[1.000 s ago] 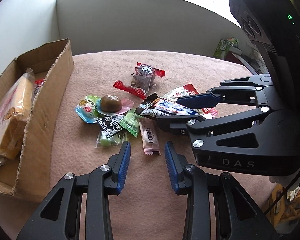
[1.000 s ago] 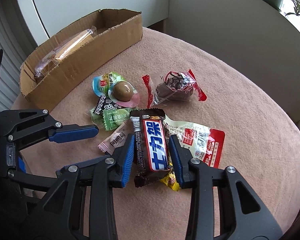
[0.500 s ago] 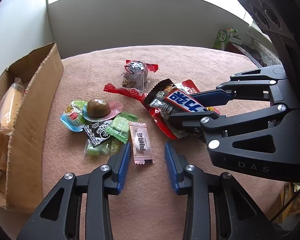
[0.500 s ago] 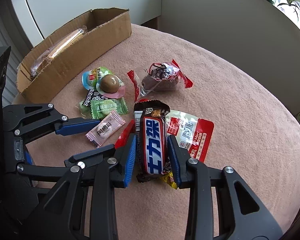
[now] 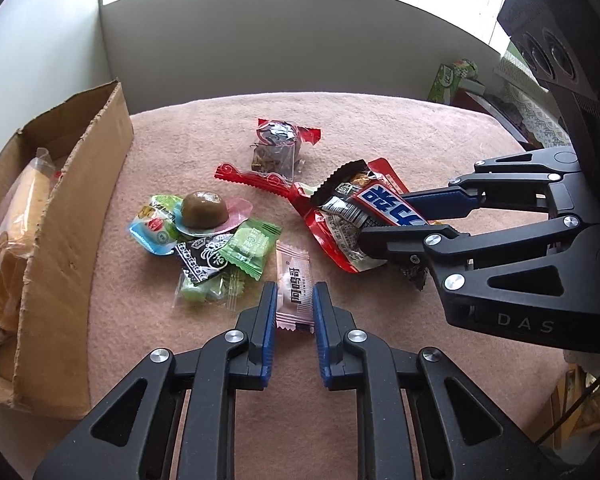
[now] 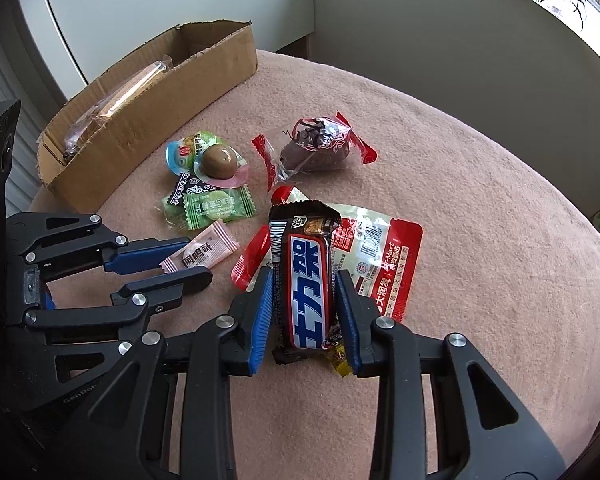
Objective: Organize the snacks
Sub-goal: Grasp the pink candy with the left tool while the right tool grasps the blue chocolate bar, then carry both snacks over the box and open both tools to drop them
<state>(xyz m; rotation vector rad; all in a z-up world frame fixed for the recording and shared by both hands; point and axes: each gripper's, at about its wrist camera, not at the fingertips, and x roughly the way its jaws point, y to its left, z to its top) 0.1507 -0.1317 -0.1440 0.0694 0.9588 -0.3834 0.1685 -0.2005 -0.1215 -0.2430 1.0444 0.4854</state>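
Now right tongs (image 6: pixel 304 312) clamp chocolate bar (image 6: pixel 307 288); left tongs (image 5: pixel 295 312) straddle pink candy (image 5: pixel 296 294), parted.

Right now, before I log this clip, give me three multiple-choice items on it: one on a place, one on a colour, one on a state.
1. Where is the bread loaf?
A. in the box
B. on the pink cloth
C. in the left gripper

2. What colour is the wrapper between the left gripper jaws?
A. green
B. pink
C. blue

3. What is the right gripper doing?
A. standing open over the cloth
B. shut on the jelly cup
C. shut on the chocolate bar

Answers:
1. A, the wrapped loaf lies inside the cardboard walls.
2. B, the pink candy lies between the blue pads, which are not visibly pressing it.
3. C, both pads press the bar's sides.
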